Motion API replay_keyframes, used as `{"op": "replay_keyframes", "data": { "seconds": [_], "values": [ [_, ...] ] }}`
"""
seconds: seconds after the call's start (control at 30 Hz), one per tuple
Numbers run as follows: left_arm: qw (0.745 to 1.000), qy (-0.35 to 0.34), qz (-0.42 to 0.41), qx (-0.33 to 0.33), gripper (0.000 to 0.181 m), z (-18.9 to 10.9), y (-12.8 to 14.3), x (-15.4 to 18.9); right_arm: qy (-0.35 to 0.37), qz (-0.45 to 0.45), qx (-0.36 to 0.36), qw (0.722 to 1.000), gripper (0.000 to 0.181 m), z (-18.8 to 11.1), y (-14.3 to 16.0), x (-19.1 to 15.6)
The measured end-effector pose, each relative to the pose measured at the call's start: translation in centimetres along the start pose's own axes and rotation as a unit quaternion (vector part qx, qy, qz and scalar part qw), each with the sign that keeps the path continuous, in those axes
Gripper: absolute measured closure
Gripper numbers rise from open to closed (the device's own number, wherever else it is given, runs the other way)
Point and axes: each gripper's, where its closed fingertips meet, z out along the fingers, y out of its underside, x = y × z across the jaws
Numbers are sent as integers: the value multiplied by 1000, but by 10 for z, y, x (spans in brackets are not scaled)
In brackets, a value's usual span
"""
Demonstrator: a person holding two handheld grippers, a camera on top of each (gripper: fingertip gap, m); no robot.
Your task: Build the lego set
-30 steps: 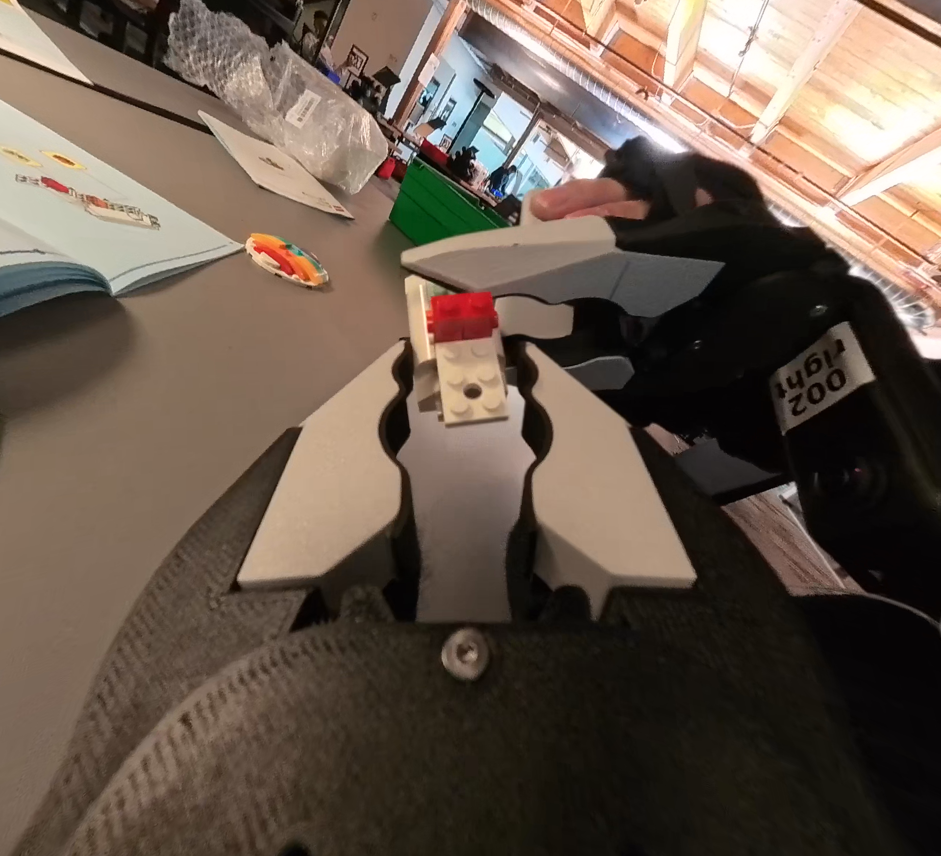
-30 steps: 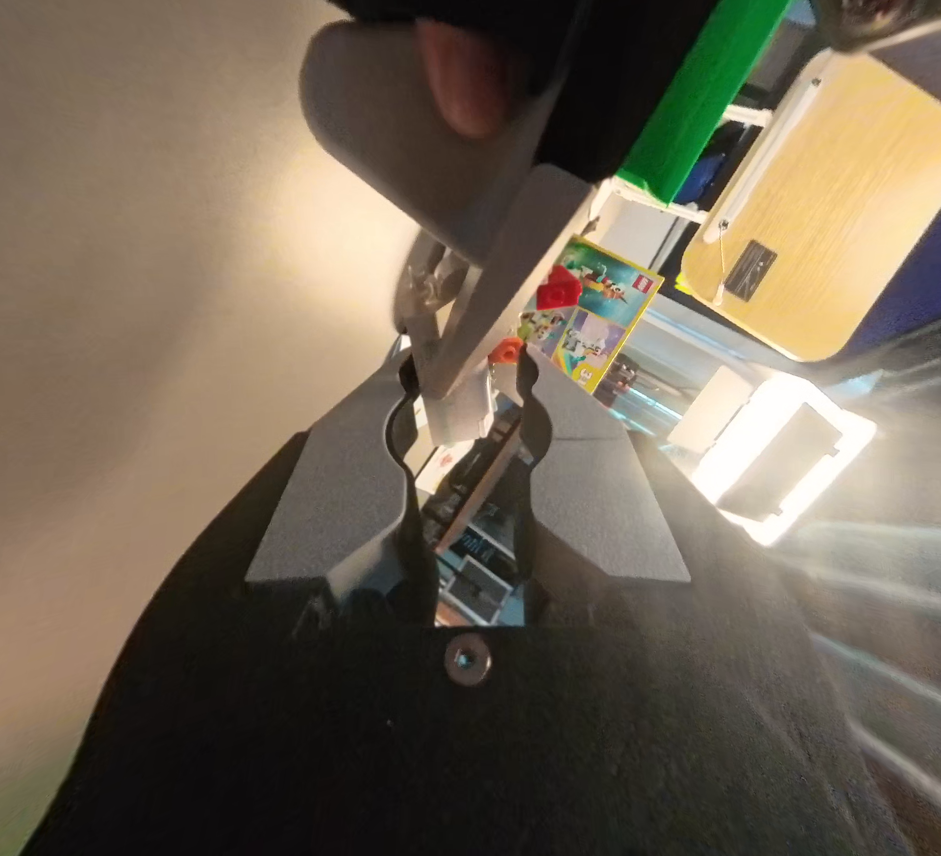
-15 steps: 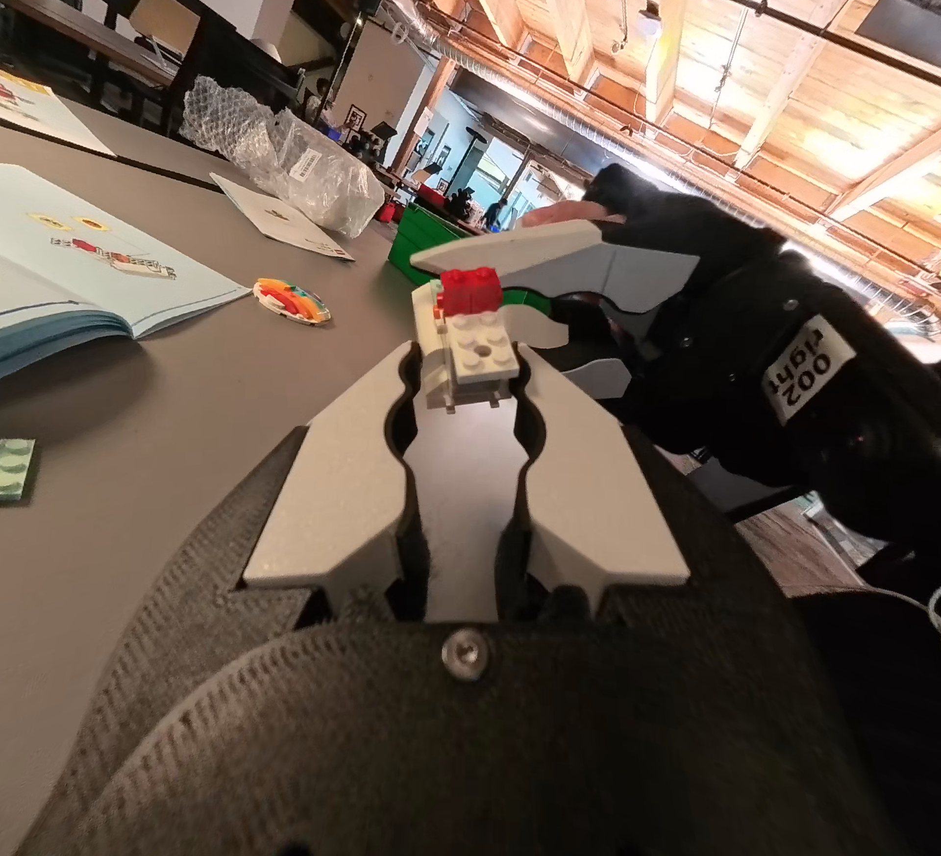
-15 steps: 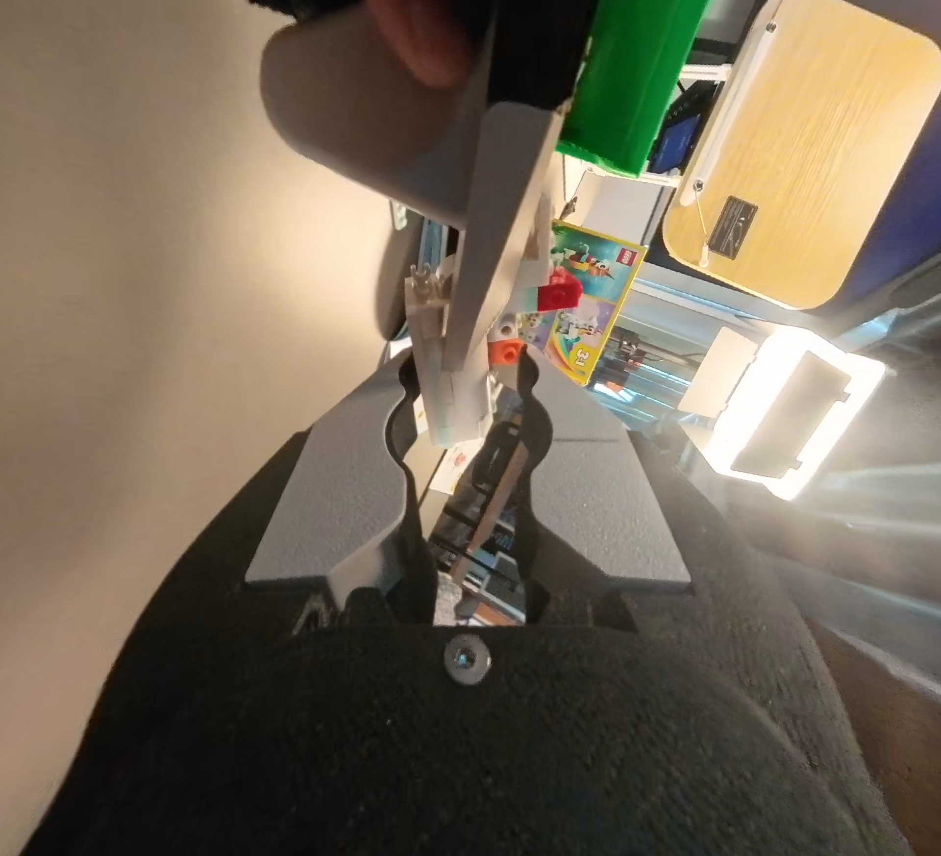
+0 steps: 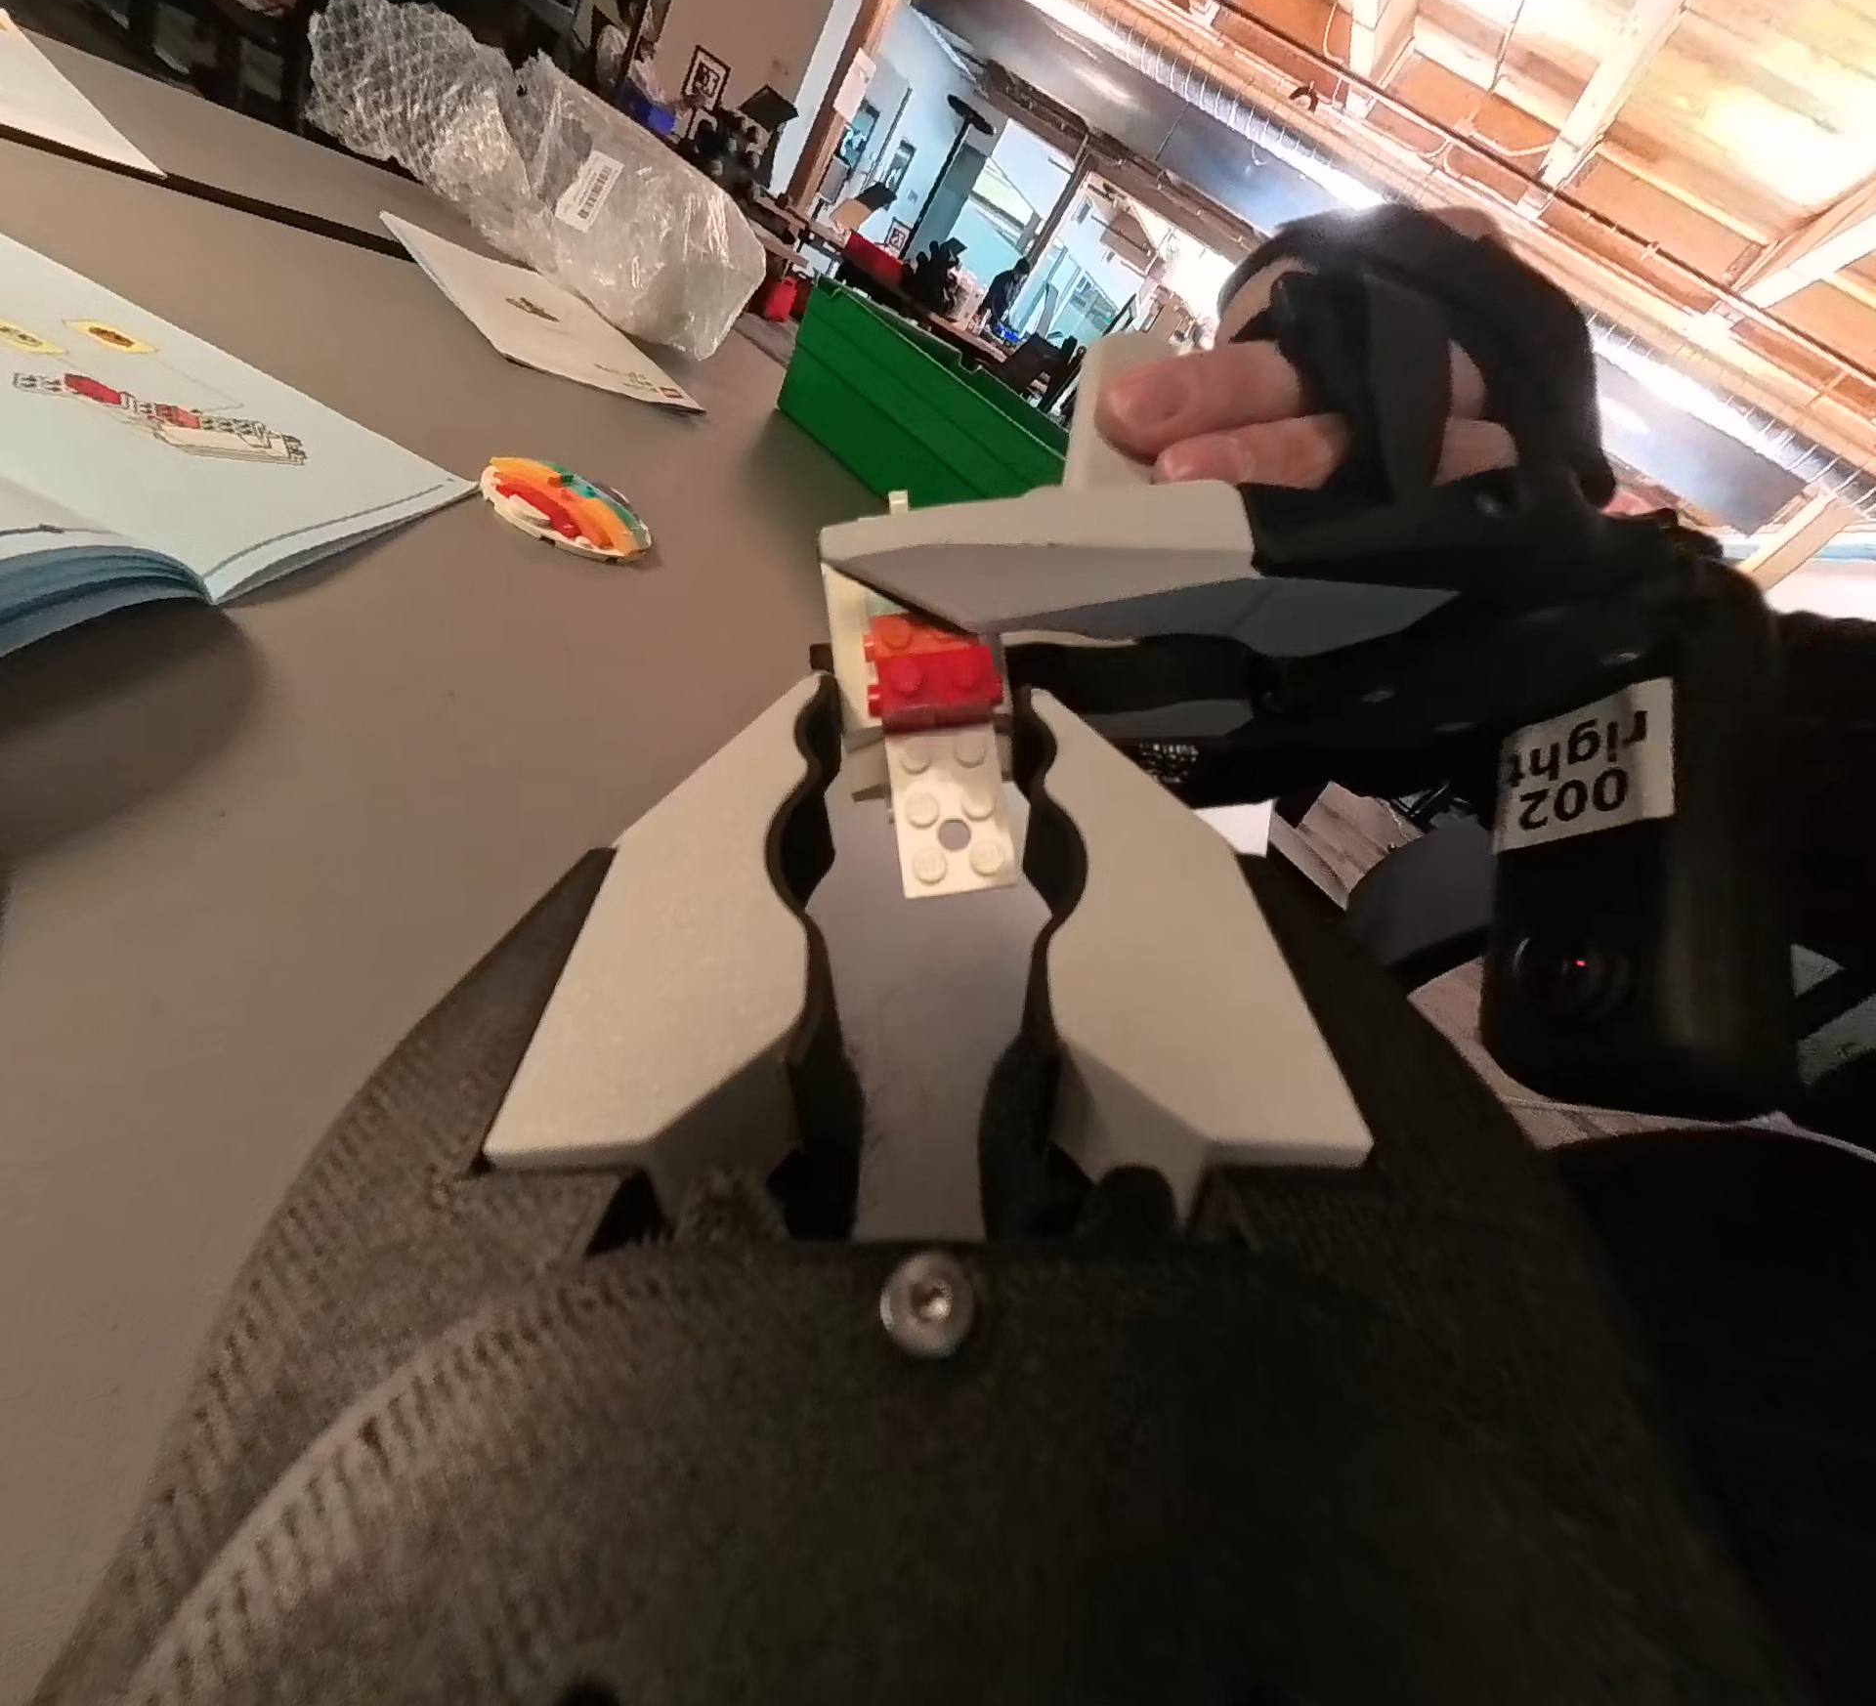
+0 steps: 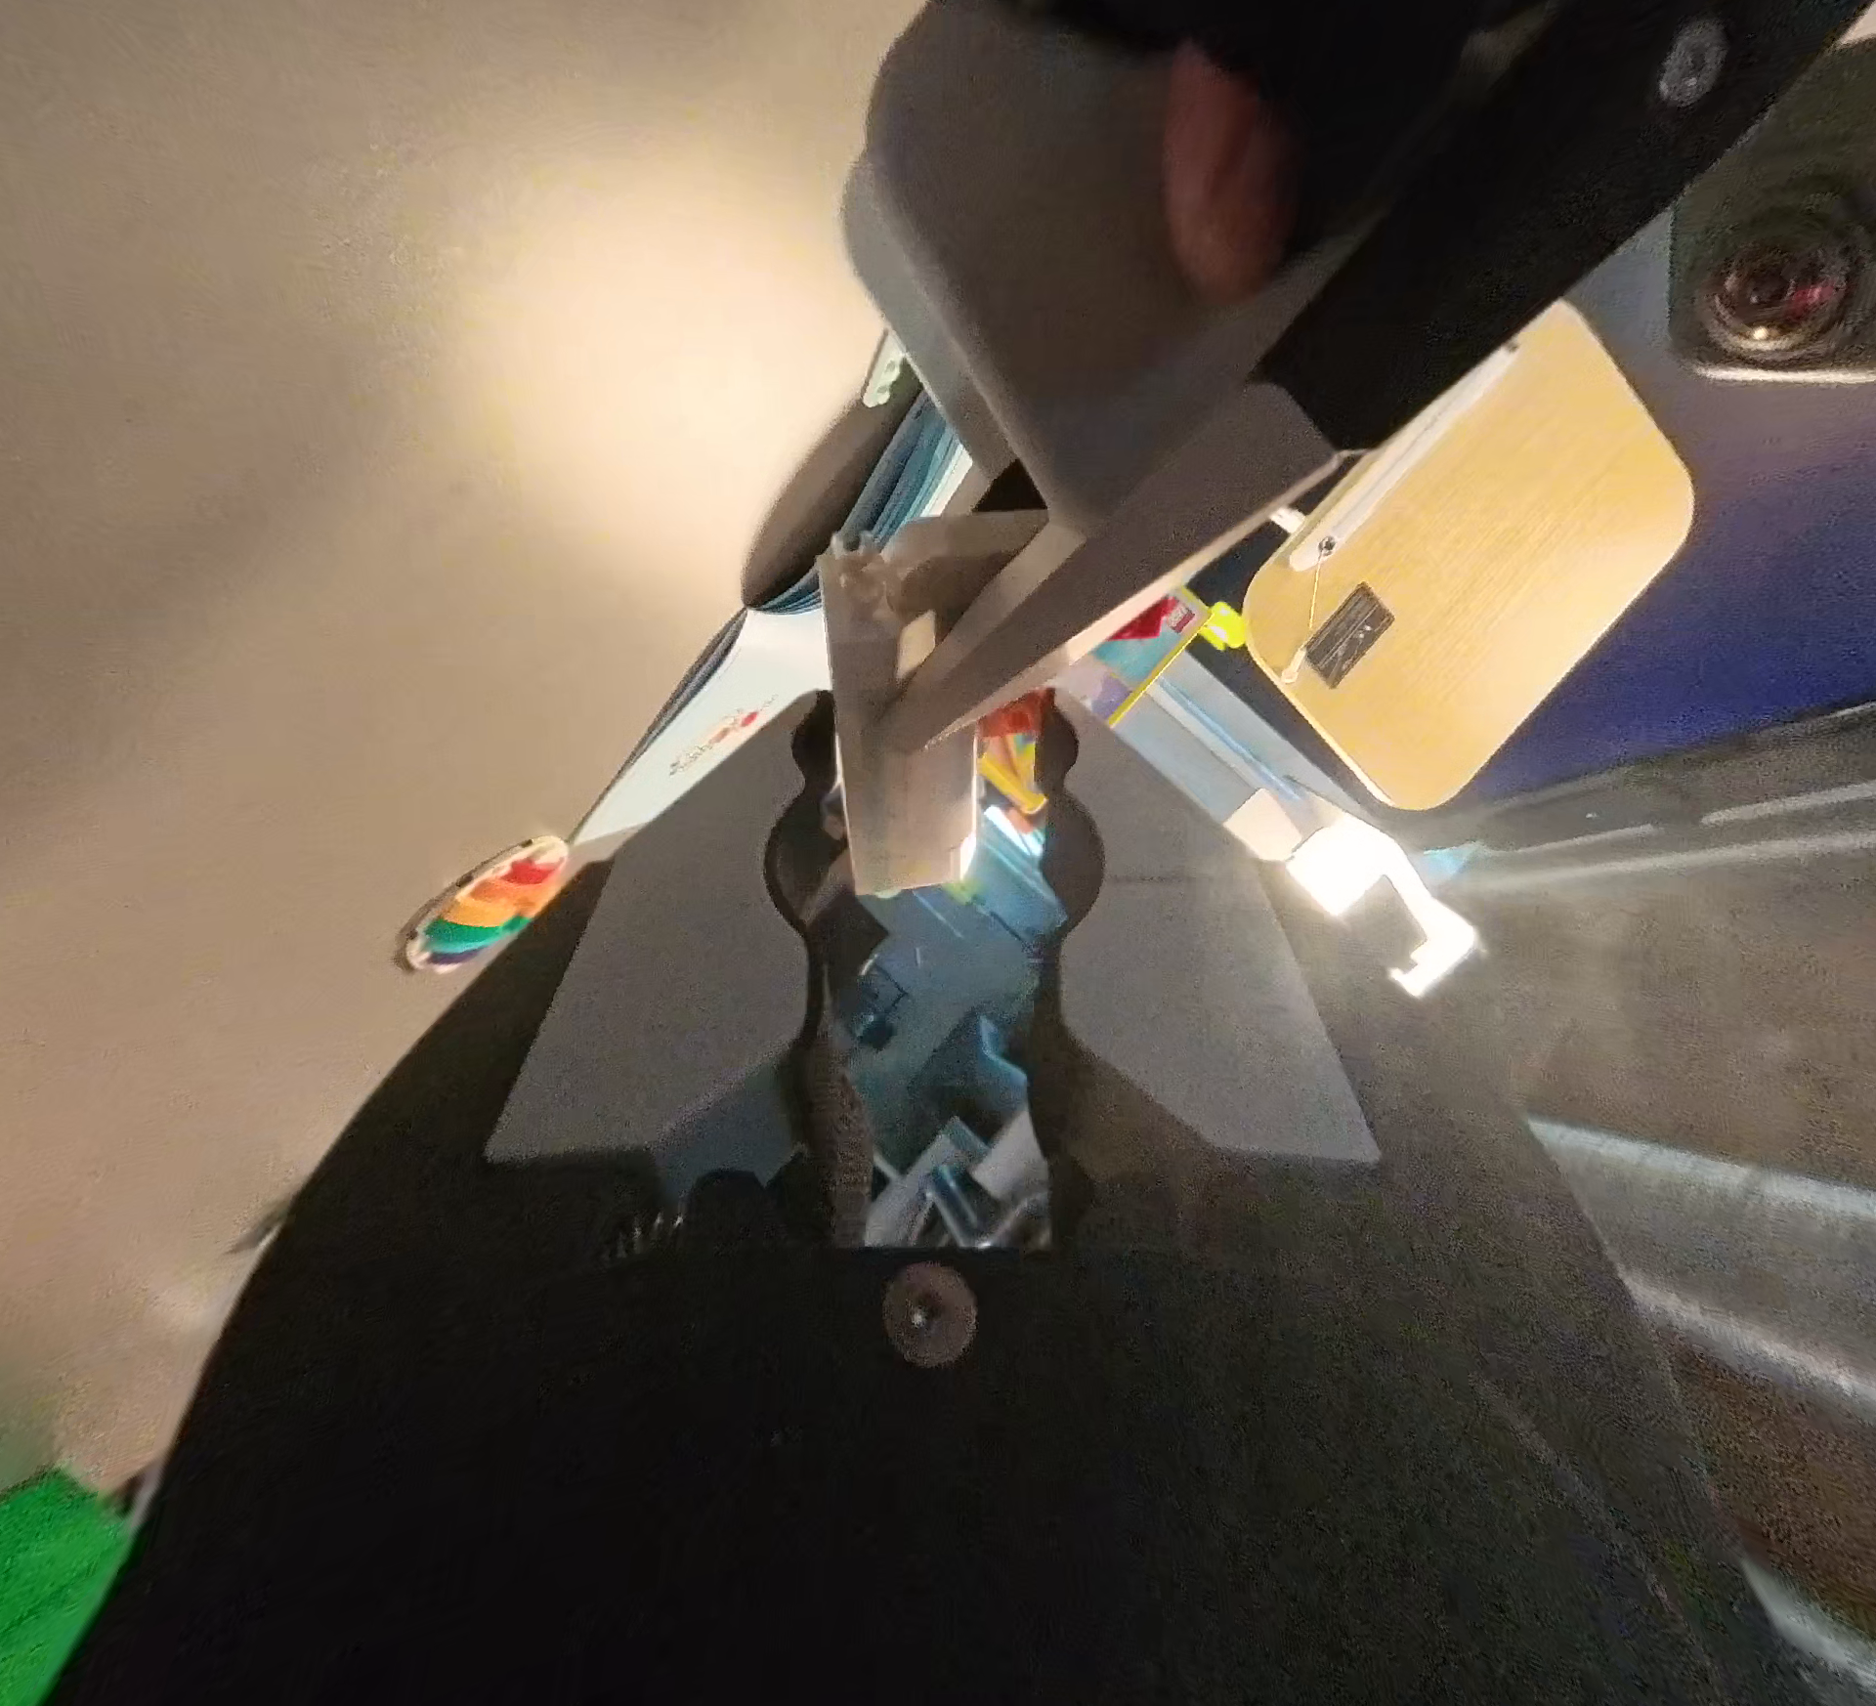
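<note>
- Overall, the grey matte table carries all loose items; both grippers are raised above it.
- Left gripper: its two grey fingers are clamped on the small lego assembly, a white studded plate with a red brick on its far end, held at the fingertips clear of the table.
- Right gripper: seen from the side in the left wrist view, held by a hand in a black fingerless glove. Its upper grey finger lies over the red brick. Whether its fingers are pressing on the assembly cannot be told; the right wrist view is blurred and partly blocked by the other gripper.
- Open pale-blue instruction booklet, lying flat at the left of the table.
- Crumpled clear plastic bag with bubble wrap, at the far side of the table, resting partly on a white folded leaflet.
- Green plastic bin, beyond the table's far edge.
- Round white disc with rainbow-coloured curved pieces, flat on the table just beside the booklet's near corner.
</note>
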Motion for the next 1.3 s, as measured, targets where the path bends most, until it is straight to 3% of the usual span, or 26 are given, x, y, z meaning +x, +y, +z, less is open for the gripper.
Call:
{"op": "replay_keyframes", "data": {
  "seconds": [0.33, 0.47, 0.53, 0.63, 0.7, 0.77, 0.87, 0.97, 1.03, 1.1, 1.17, 1.23, 1.3],
  "values": [
    [1000, -14, 7, -10, 149, 2, 3, -3, 15, -13, -11, 1000, 145, 1, 0, -1],
    [1000, -9, -18, 13, 146, 0, -3, -7, 7, 123, -19, 992, 144, 7, 4, -2],
    [999, 8, -29, 27, 132, -2, -7, -6, -4, 205, -8, 979, 143, 11, 1, -2],
    [999, 0, -33, 14, 133, 1, -4, -9, 6, 258, -4, 966, 144, 15, -1, 1],
    [999, -28, -17, 17, 145, -2, -7, -16, 23, 286, 4, 958, 143, 16, -1, 6],
    [999, -32, -3, 17, 145, -5, -10, -17, 38, 334, 38, 941, 141, 16, -5, 13],
    [999, -49, 16, 17, 146, -14, -16, -26, 42, 420, 63, 904, 95, 21, 2, 11],
    [997, -53, 53, 30, 146, -27, -28, -29, 55, 483, 116, 866, 89, 29, 11, -9],
    [989, -73, 118, 41, 146, -35, -36, -29, 78, 538, 163, 823, 89, 32, 21, -21],
    [953, -153, 255, 57, 146, -47, -48, -32, 85, 614, 198, 759, 87, 37, 34, -29],
    [873, -252, 413, 58, 145, -58, -62, -32, 94, 657, 228, 713, 87, 41, 43, -32],
    [775, -344, 530, 23, 145, -64, -71, -38, 103, 659, 244, 704, 87, 40, 50, -29],
    [689, -393, 610, -3, 145, -65, -77, -41, 131, 648, 260, 704, 94, 39, 57, -24]
  ]
}}
